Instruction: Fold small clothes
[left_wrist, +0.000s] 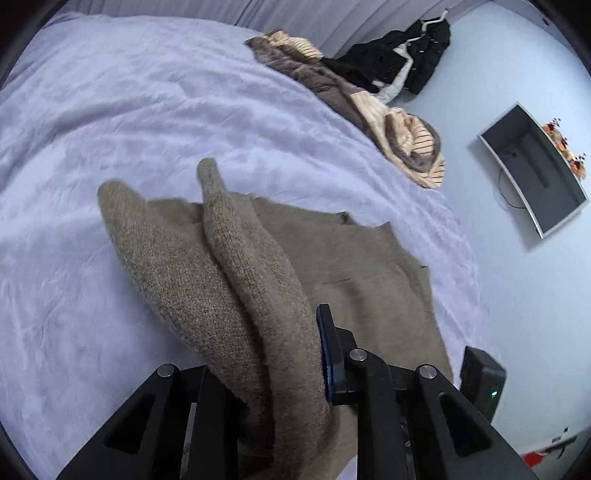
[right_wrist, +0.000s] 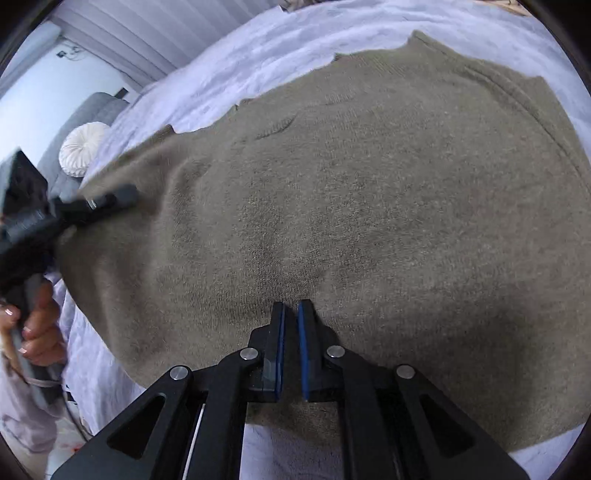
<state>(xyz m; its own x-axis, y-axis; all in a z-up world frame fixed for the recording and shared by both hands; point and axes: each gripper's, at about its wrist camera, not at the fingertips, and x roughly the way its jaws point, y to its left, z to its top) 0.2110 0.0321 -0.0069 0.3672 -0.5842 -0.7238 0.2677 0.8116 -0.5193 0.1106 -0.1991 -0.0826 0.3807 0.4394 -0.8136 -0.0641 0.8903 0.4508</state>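
Note:
An olive-brown knit sweater (right_wrist: 369, 206) lies spread on the pale lilac bed cover (right_wrist: 280, 48). In the left wrist view my left gripper (left_wrist: 295, 354) is shut on a thick fold of this sweater (left_wrist: 236, 273), which drapes over the jaws and rises ahead; the left finger is hidden under the cloth. The left gripper also shows in the right wrist view (right_wrist: 110, 199), at the sweater's left edge. My right gripper (right_wrist: 290, 310) hovers low over the sweater's near part, jaws nearly closed with a narrow gap and nothing between them.
A heap of brown and striped cream clothes (left_wrist: 373, 110) and a black garment (left_wrist: 402, 55) lie at the bed's far right edge. A wall screen (left_wrist: 532, 170) hangs beyond. A white round cushion (right_wrist: 83, 147) rests on a grey sofa left of the bed.

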